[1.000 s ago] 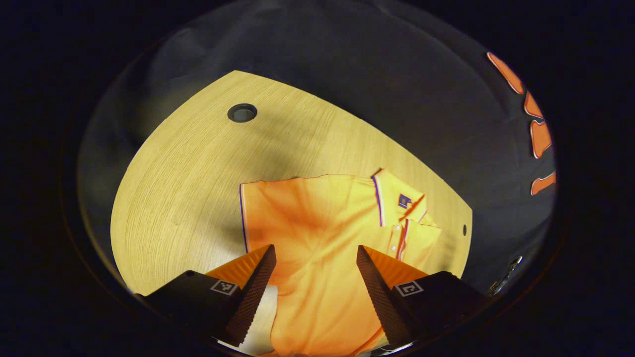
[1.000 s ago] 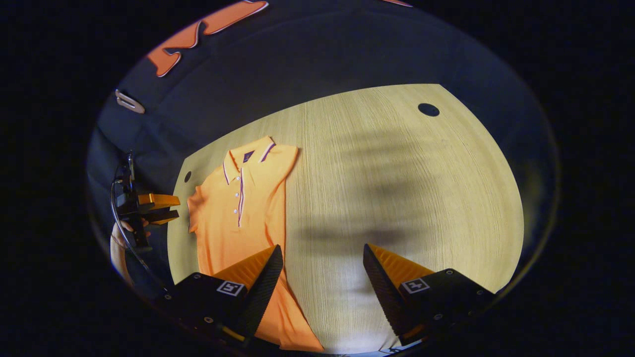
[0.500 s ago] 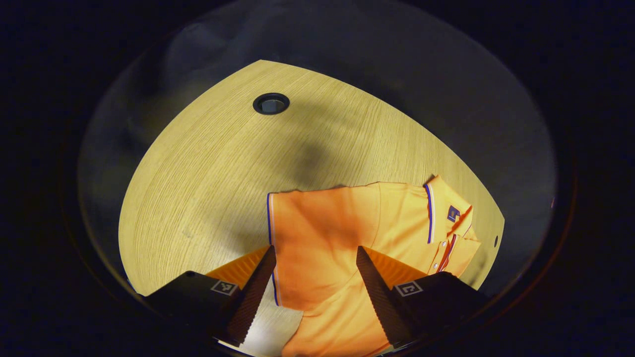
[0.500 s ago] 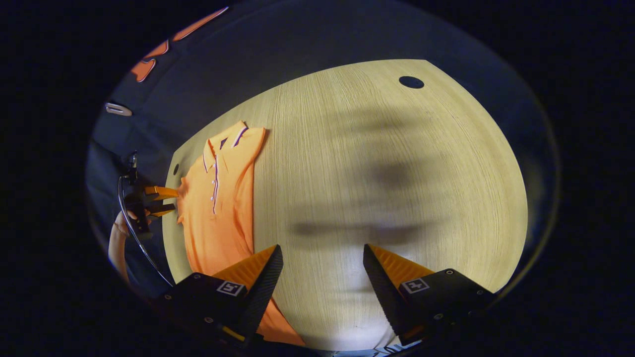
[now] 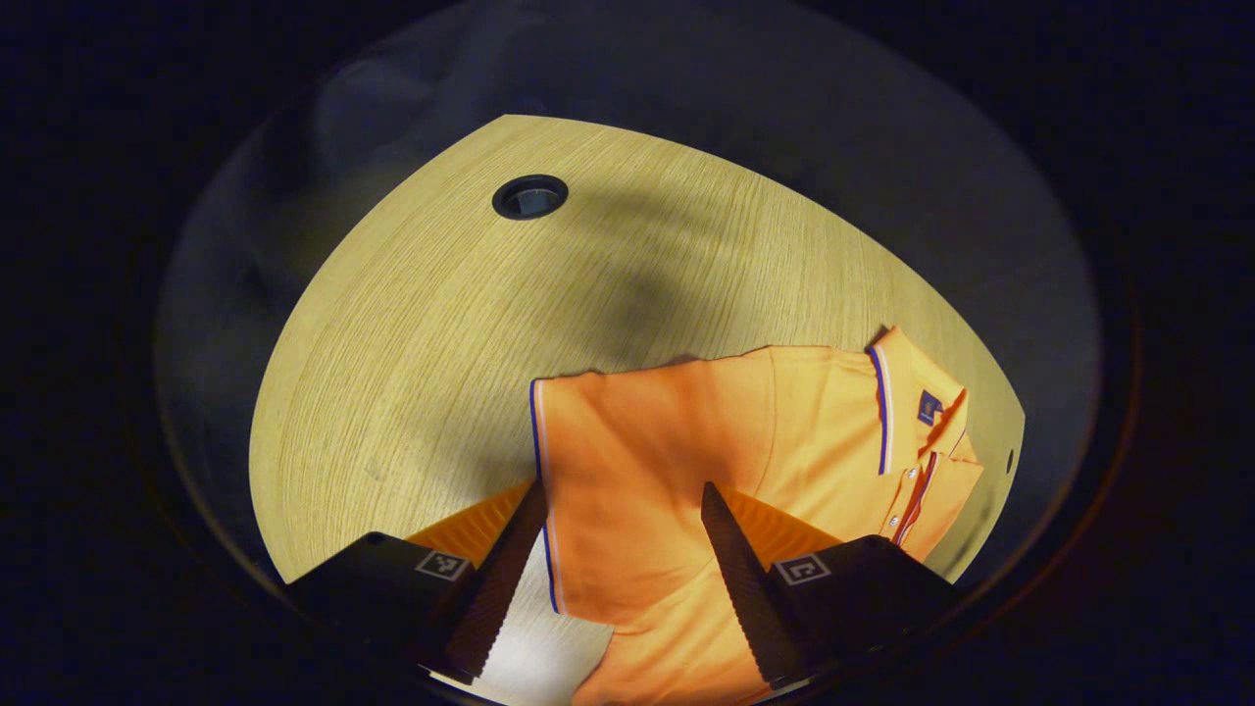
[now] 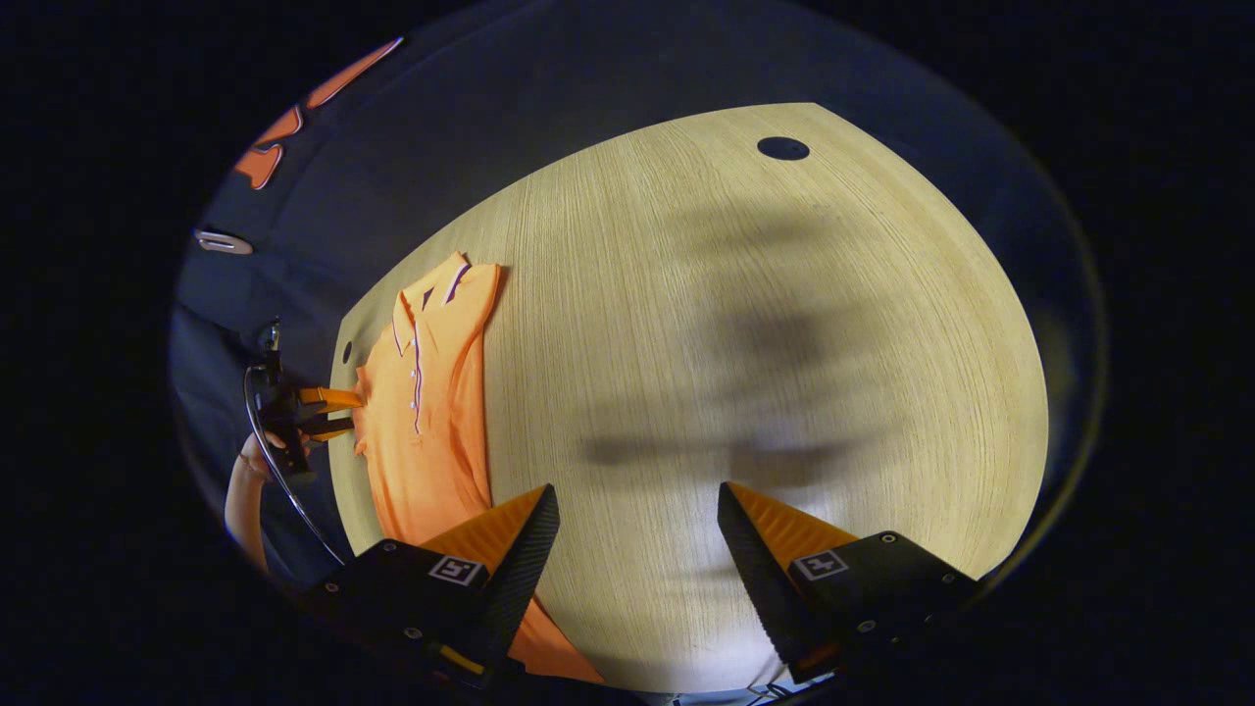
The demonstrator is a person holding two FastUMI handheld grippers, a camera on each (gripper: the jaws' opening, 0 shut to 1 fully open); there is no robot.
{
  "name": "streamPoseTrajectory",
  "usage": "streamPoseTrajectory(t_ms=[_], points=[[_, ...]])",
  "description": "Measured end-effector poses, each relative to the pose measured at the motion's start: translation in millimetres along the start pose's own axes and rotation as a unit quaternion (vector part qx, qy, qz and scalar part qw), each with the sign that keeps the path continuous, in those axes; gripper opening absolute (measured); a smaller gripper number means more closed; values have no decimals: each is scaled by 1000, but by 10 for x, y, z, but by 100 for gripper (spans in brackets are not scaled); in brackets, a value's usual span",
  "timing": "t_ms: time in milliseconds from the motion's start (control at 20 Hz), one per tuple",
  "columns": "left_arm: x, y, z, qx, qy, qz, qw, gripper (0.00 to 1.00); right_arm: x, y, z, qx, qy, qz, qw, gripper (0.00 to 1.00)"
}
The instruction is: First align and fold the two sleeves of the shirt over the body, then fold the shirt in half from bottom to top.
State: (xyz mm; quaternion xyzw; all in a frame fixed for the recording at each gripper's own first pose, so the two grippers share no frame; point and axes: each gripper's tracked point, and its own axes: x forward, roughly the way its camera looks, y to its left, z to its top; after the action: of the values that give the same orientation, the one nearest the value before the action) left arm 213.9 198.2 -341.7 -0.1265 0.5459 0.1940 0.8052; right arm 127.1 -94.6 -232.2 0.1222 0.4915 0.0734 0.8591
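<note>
An orange polo shirt (image 5: 745, 441) lies flat on the wooden table (image 5: 412, 324), collar (image 5: 917, 402) to the right in the left gripper view. Its short sleeve with a striped hem (image 5: 538, 461) reaches toward me. My left gripper (image 5: 618, 554) is open, its fingers standing on either side of that sleeve's cloth. In the right gripper view the shirt (image 6: 431, 392) lies far left, with the left gripper (image 6: 324, 412) and a hand (image 6: 245, 480) at its edge. My right gripper (image 6: 637, 559) is open above bare table (image 6: 745, 324), nothing between its fingers.
A round cable hole (image 5: 529, 196) sits in the far part of the tabletop, also visible as the cable hole (image 6: 782, 148) in the right gripper view. A small hole (image 5: 1009, 459) marks the table edge near the collar. Black cloth walls surround the table.
My left gripper has moved in over the sleeve, whose striped hem now lies by its left finger. In the right gripper view the shirt has slid left as that gripper swung away.
</note>
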Motion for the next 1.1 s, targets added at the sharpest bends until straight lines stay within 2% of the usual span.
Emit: streamPoseTrajectory(t_ms=[50,100,150,200,300,400,450,500,550,700,950,1100], points=[[24,7,17,9,-3,8,1000,90,-17,-1,0,1,-1,1,1000,99],[43,32,2,19,1,19,1000,89,-33,8,1,2,-2,3,1000,99],[28,13,2,37,0,24,999,82,-43,17,-4,5,-3,6,1000,99],[38,-38,6,60,-4,17,998,86,-32,34,2,8,-4,7,1000,99],[39,-96,43,98,-13,-2,995,72,0,43,7,12,-3,7,1000,99],[34,-145,86,74,-29,1,997,9,18,54,6,15,-2,6,1000,99],[24,-152,95,64,-40,-3,997,10,6,85,-5,14,-3,8,1000,99],[42,-181,62,61,-33,-3,998,2,-3,109,4,12,-5,9,1000,99],[12,-153,70,64,-37,-5,997,2,-22,131,5,12,-6,12,1000,99],[-66,-210,89,58,-42,-14,997,1,-30,193,36,16,-13,16,1000,99],[-330,-308,106,76,-54,-22,995,1,-78,188,19,11,-21,14,1000,99],[-498,-498,39,76,-55,-38,995,1,-139,177,20,11,-26,17,999,99]])
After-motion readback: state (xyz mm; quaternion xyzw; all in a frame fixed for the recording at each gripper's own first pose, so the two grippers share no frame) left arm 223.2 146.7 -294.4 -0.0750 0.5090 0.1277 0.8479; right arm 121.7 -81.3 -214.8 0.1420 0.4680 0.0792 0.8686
